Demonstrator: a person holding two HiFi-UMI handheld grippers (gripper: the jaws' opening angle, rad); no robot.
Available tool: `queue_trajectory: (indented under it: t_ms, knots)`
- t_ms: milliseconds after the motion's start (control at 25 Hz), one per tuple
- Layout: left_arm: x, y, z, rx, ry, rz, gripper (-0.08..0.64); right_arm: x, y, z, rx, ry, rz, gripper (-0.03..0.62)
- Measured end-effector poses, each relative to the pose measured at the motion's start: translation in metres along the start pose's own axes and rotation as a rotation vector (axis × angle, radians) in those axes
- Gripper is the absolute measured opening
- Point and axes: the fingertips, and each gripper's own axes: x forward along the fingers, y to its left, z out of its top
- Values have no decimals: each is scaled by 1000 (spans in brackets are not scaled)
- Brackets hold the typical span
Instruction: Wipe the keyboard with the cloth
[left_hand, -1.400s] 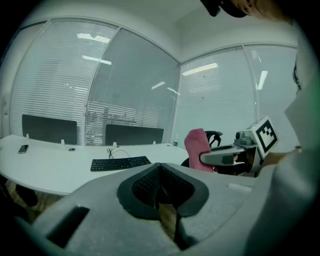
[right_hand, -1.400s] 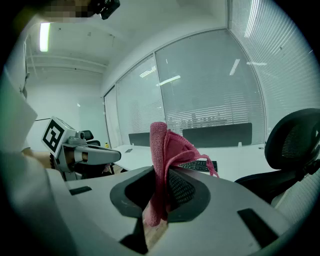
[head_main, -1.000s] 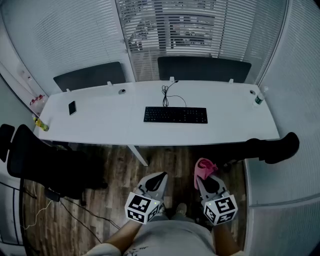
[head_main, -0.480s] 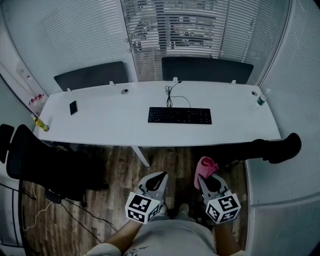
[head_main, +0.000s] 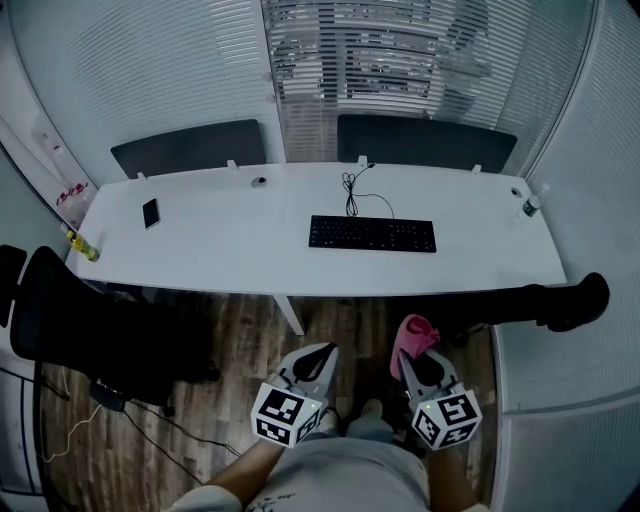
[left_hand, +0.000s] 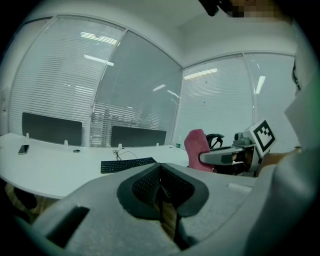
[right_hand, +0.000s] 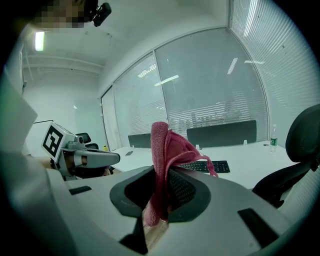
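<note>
Head view showed the black keyboard lying flat on the white desk, its cable curling off its far edge and nothing touching it. The pink cloth was well short of the keyboard, out over the wooden floor on the person's side of the desk, pinched in the right tongs. The right gripper view had those jaws closed on a bunched fold of the cloth, with the rest standing up above them. The left tongs, about as far from the keyboard as the right ones, had their jaws together with nothing between them, as the left gripper view made plain. A phone lay well to the left of the keyboard, and a small bottle stood well to its right.

No wiping had begun. The step in hand looked like the approach, with the cloth gripped and ready but not yet at the desk. The next move would call for carrying the right tongs forward over the keyboard. They would then need lowering until the loose cloth, not the jaw tips, met the keys before any sweep along the rows. The empty left tongs could probably steady the keyboard, since a light board might slide.
</note>
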Motion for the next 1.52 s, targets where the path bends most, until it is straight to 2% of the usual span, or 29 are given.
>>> queue_trajectory:
  t_ms: [240, 480, 1040, 1520]
  knots:
    - [18, 14, 0, 0, 6, -14, 11, 20, -11, 3, -4, -2, -6, 60]
    - [55, 37, 5, -5, 16, -9, 11, 57, -40, 10, 1, 5, -3, 60]
    - [204, 109, 58, -8, 17, 40, 11, 181, -161, 70, -23, 11, 43, 60]
    - [295, 137, 87, -21, 23, 77, 11, 240, -241, 98, -26, 38, 80, 60]
